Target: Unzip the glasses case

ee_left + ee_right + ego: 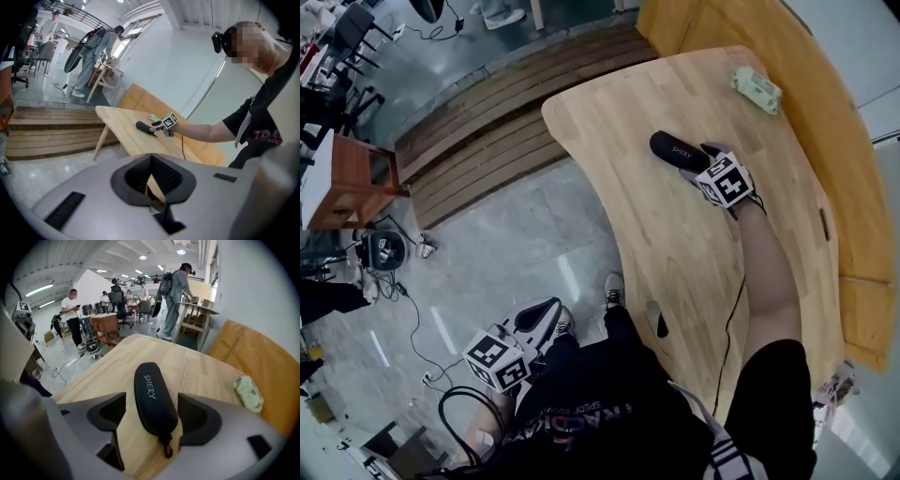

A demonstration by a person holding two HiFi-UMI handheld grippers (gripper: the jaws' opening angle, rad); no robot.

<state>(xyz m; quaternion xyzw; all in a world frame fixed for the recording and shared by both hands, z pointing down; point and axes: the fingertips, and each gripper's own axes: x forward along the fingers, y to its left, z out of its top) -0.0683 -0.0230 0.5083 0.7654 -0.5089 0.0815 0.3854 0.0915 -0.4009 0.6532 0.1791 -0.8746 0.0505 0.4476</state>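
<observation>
Torso: our black printed shirt [609, 412] fills the bottom of the head view.
Left hand-held gripper [546, 315]: jaws pressed together with nothing between them. It hangs off the tabletop's edge beside our leg, above the grey floor [506, 234].
Right hand-held gripper [152, 405]: jaws wide apart, tilted down, straddling the near end of the glasses case [153, 394].
Contact: bare wood shows between the case and the jaw on the view's left. The other jaw sits just beside the case, and we can't tell whether it touches.
Case details: black, closed, "SHERY" in pale print on the lid, lying flat on the tabletop [694, 272] toward its curved far end.
Zipper pull [166, 446]: a dark tab at the case end nearest us, lying on the wood between the open jaws.
Pale green pack [757, 90]: on the same tabletop, well apart from the case, near the wooden bench [825, 141].
Cable [731, 319]: black, running along the tabletop beside our right forearm.
Background: several people, office chairs and a small wooden desk show in the right gripper view.
</observation>
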